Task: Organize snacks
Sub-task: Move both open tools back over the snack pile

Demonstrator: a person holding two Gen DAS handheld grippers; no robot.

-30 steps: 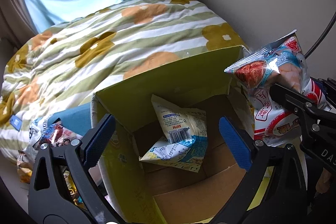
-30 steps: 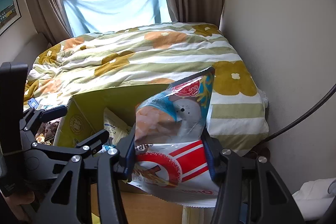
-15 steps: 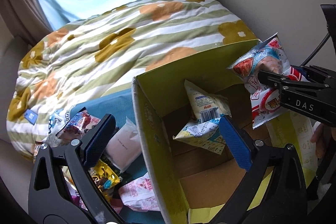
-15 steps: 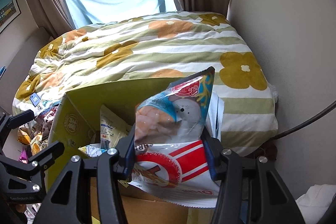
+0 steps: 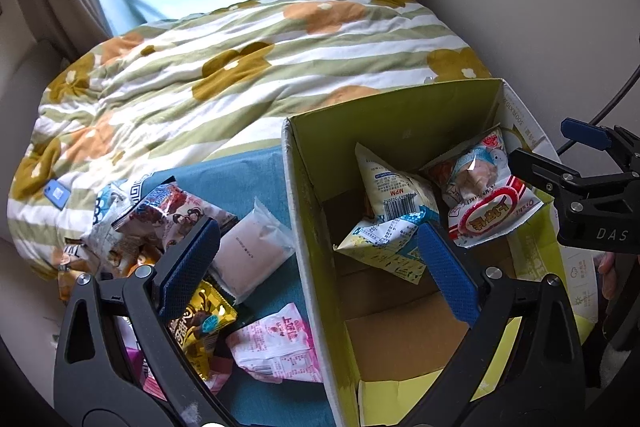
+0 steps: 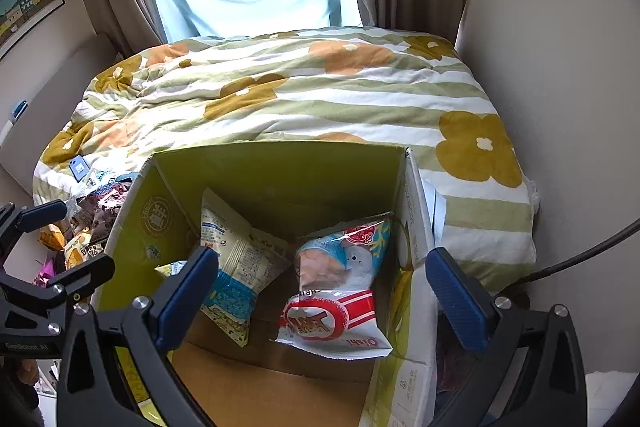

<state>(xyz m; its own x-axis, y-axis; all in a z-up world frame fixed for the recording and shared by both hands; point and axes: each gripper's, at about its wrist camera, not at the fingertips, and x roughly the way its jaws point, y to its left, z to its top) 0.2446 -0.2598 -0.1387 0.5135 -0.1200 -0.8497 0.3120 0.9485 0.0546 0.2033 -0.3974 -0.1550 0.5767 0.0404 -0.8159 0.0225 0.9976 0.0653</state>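
An open green cardboard box [image 5: 304, 211] [image 6: 276, 171] stands at the bed's near edge. Inside it lie a white and blue snack bag [image 5: 390, 215] [image 6: 236, 267] and a red and white shrimp-chip bag [image 5: 486, 195] [image 6: 340, 291], which leans in the box's right corner. My right gripper [image 6: 320, 295] is open and empty above the box; it also shows in the left wrist view [image 5: 580, 163]. My left gripper [image 5: 320, 267] is open and empty over the box's left wall. Loose snack bags [image 5: 176, 219] lie on a teal cloth [image 5: 248, 167] left of the box.
A pink-white packet [image 5: 280, 347], a gold packet [image 5: 200, 323] and a pale pink pouch [image 5: 250, 251] lie by the box. A green striped flower duvet [image 6: 300, 95] covers the bed. A wall is close on the right, with a black cable [image 6: 580, 259].
My right gripper opened and let go of the shrimp-chip bag, which dropped into the box. My left gripper moved left, bringing the loose snacks into view.
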